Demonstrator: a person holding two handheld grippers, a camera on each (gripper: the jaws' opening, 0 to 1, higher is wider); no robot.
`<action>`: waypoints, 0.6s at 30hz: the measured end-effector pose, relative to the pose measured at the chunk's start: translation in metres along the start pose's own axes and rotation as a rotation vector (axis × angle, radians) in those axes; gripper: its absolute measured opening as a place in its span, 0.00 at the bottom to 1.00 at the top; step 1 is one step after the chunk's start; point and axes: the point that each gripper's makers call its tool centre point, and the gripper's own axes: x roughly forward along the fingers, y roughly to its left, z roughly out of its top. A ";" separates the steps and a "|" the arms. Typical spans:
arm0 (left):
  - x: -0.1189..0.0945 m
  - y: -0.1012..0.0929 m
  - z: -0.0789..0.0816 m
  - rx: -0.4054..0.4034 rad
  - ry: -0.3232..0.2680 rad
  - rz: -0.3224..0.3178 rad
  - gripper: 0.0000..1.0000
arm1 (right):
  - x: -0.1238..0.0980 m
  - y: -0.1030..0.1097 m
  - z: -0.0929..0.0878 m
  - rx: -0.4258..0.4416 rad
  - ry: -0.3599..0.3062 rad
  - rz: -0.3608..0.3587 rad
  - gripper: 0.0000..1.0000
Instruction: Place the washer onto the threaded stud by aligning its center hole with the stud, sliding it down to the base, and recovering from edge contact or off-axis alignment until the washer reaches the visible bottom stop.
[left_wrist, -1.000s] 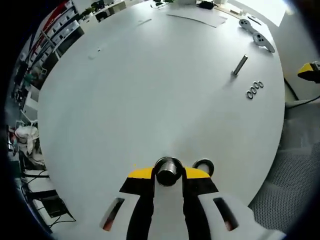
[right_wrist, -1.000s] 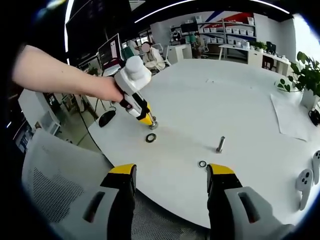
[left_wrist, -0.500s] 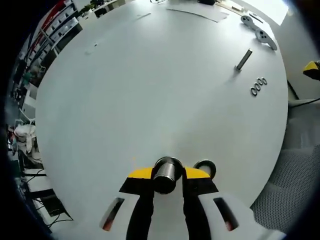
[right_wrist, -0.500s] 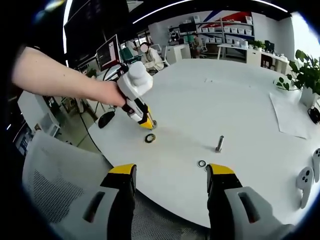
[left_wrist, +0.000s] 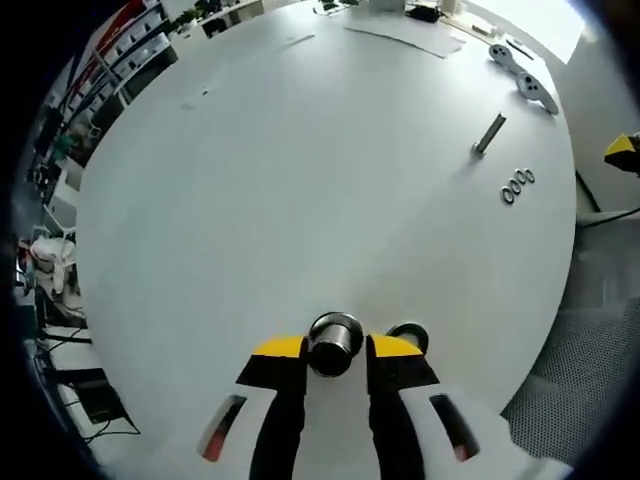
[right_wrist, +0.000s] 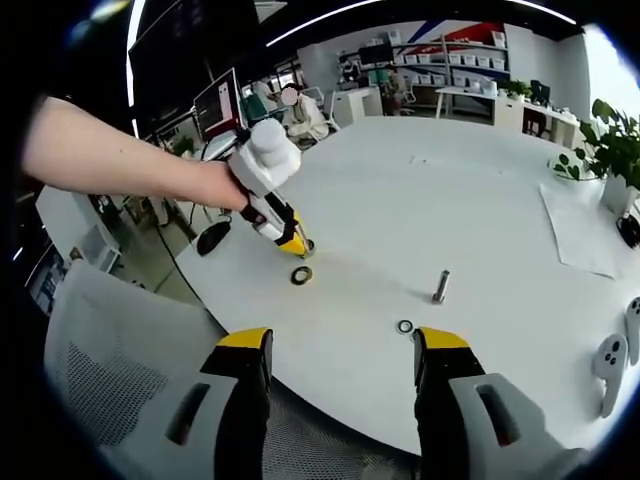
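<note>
Office background; round white table (left_wrist: 300, 170).
- Left gripper (left_wrist: 336, 347): jaws pinching an upright metal cylinder (left_wrist: 335, 342), probably a stud, low centre of the left gripper view.
- Large dark washer (left_wrist: 408, 335): flat on table, just right of the cylinder.
- Second threaded stud (left_wrist: 489, 134) and three small washers (left_wrist: 517, 185): upper right.
- Right gripper (right_wrist: 335, 352): jaws spread, empty, off the table edge.
- Risks: thin flat washer may skid away when grasped; tilted approach could catch its rim on the threads.
</note>
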 end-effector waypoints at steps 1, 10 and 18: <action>-0.002 0.001 0.000 -0.001 -0.005 0.003 0.21 | 0.000 0.000 0.000 0.000 0.001 -0.001 0.60; -0.022 0.008 -0.005 -0.059 -0.057 0.022 0.23 | 0.000 -0.003 -0.005 -0.002 0.023 -0.014 0.60; -0.031 0.001 -0.020 -0.094 -0.079 0.019 0.25 | 0.000 -0.006 -0.007 0.002 0.030 -0.030 0.60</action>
